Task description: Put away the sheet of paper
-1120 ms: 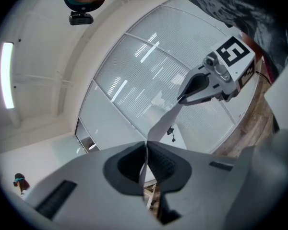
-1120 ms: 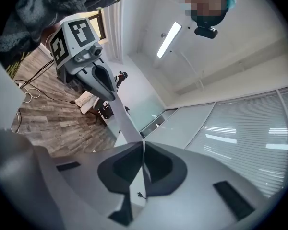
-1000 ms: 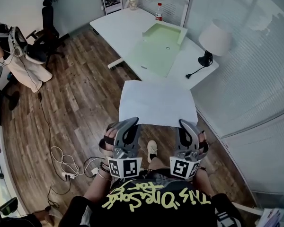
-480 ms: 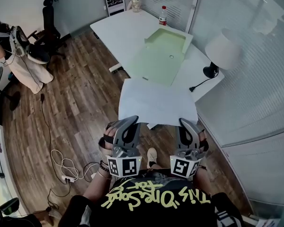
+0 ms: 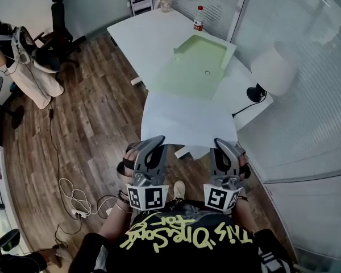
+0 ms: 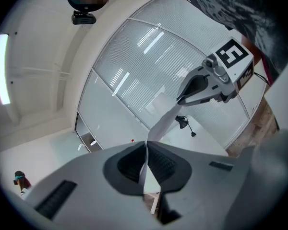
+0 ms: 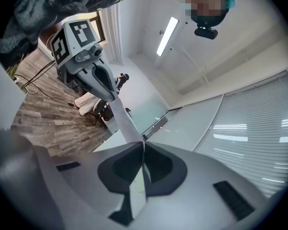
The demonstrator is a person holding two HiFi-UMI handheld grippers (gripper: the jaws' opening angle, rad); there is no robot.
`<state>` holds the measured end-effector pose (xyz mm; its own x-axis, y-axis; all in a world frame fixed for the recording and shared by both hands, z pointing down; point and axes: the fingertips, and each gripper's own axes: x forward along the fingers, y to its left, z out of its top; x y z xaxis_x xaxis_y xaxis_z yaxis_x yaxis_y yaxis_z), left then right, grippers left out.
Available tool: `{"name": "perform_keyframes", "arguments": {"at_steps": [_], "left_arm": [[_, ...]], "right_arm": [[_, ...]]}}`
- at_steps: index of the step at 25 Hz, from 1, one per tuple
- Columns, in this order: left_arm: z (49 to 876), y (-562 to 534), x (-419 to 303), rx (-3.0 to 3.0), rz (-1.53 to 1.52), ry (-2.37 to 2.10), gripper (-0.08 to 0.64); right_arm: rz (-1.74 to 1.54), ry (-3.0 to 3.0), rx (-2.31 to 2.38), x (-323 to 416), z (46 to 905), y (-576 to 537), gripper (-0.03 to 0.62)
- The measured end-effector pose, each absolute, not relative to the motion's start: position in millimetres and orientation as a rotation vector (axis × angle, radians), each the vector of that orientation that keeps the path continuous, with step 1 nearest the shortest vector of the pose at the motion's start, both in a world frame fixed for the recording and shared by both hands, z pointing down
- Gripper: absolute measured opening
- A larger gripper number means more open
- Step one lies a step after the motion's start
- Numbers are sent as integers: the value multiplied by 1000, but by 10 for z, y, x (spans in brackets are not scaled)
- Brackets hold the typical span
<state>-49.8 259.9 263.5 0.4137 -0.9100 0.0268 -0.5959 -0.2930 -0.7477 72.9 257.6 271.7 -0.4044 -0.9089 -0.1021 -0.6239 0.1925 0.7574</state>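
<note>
The paper (image 5: pixel 187 121) hangs in the air over the floor, just short of the desk (image 5: pixel 137 34). It is stretched flat between the left gripper (image 5: pixel 157 140) and the right gripper (image 5: pixel 220 144), each with its jaws pinched tight on a near corner. This looks like the carrying step. Next, I'd say, the sheet has to come over the open green folder (image 5: pixel 194 61) on the desk and go in level, both sides let go together. Yellow print on the black shirt (image 5: pixel 187 238) seems to read "This One Song"; the bottle (image 5: pixel 199 17) has a red label too small to read.
</note>
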Motion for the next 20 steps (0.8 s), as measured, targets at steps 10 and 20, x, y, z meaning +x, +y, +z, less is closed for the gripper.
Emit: {"name": "perform_keyframes", "arguments": {"at_steps": [10,20], "left_arm": [[2610,2314,-433,-2001,-607,1304,12],[2614,2228,-454,-2024,-614,1298,12]], "right_arm": [[-1057,-2135,1415,793,2703,2262,9],[-1035,-2135,1407,769,2733,2208,9]]}}
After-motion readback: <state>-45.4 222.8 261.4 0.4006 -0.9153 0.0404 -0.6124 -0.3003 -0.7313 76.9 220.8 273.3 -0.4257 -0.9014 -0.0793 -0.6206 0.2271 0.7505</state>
